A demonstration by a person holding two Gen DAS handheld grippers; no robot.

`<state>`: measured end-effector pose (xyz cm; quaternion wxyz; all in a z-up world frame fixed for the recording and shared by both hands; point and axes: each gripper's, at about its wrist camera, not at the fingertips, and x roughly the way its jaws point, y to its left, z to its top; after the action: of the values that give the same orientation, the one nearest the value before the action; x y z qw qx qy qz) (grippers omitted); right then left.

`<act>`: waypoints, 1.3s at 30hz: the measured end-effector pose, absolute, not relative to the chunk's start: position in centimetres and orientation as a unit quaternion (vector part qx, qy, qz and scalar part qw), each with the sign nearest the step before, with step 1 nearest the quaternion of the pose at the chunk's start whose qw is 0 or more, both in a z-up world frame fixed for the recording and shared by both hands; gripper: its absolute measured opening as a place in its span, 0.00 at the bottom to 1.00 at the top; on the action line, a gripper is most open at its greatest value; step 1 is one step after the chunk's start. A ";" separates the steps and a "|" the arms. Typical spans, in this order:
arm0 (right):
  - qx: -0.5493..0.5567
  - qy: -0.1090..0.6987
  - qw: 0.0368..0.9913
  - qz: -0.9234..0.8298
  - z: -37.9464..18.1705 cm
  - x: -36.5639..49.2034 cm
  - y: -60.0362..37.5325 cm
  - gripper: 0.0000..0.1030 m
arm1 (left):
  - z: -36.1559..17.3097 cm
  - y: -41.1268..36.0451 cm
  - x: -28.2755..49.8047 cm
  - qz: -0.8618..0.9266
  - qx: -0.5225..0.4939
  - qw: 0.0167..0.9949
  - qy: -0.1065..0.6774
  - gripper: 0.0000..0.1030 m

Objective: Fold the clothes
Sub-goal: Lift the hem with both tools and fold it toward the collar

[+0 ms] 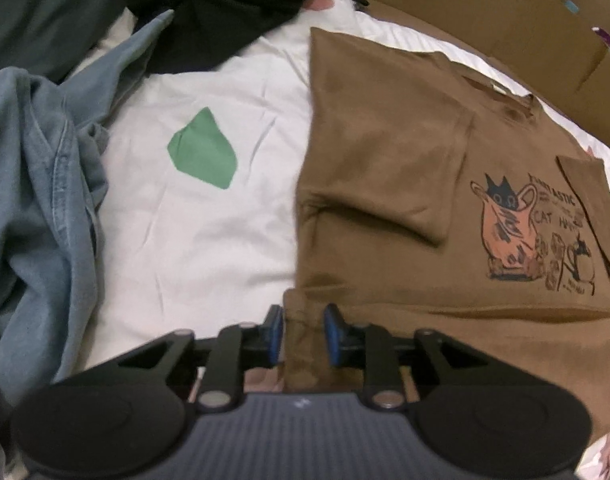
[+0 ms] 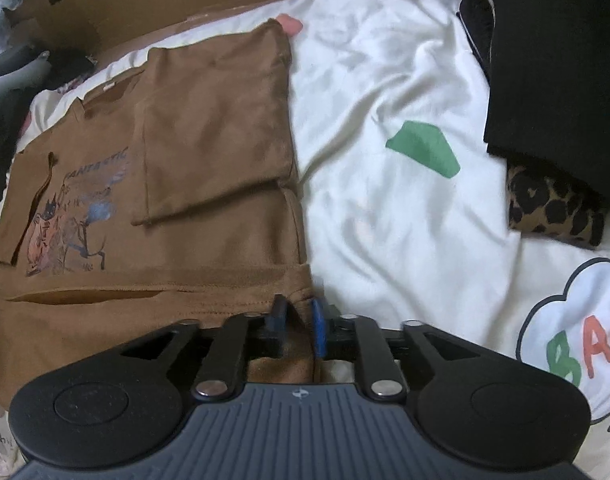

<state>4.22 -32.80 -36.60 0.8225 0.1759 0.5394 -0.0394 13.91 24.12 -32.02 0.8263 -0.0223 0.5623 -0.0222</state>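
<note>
A brown T-shirt point(image 1: 385, 160) with a cat print lies flat on the white bedsheet point(image 1: 209, 232), its sleeves folded inward. Its bottom edge is doubled up toward the print. My left gripper point(image 1: 305, 326) sits at the shirt's near left corner, jaws slightly apart with a bunch of brown hem loose between the blue pads. In the right wrist view, the same shirt point(image 2: 209, 128) fills the left half. My right gripper point(image 2: 301, 324) stands at its near right corner, jaws also slightly apart, with brown fabric between them.
A blue denim garment point(image 1: 37, 184) is heaped at the left and dark clothes point(image 1: 225, 4) lie at the back. Cardboard point(image 1: 485, 12) borders the far side. Right of the shirt there are a folded black stack point(image 2: 557, 80) and a leopard-print piece point(image 2: 553, 208).
</note>
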 end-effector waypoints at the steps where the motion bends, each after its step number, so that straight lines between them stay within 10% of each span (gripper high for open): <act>1: 0.175 0.537 0.824 -0.039 -36.8 4.1 -32.8 0.31 | -32.0 24.2 13.8 -0.023 -0.021 0.827 0.561 0.24; 8: 0.174 0.511 0.841 -0.048 -36.6 3.6 -32.6 0.04 | -31.3 25.0 13.3 -0.008 -0.026 0.842 0.539 0.05; 30: 0.162 0.503 0.844 -0.090 -36.6 3.7 -32.8 0.02 | -31.5 25.3 14.2 -0.003 -0.043 0.845 0.533 0.05; 39: 0.183 0.506 0.838 -0.091 -37.1 3.9 -33.2 0.09 | -31.8 25.4 13.8 -0.015 -0.042 0.844 0.535 0.23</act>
<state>3.90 -33.17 -37.09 0.8384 0.1826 0.5056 -0.0906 13.76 25.38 -31.81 0.8438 -0.0418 0.5348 -0.0146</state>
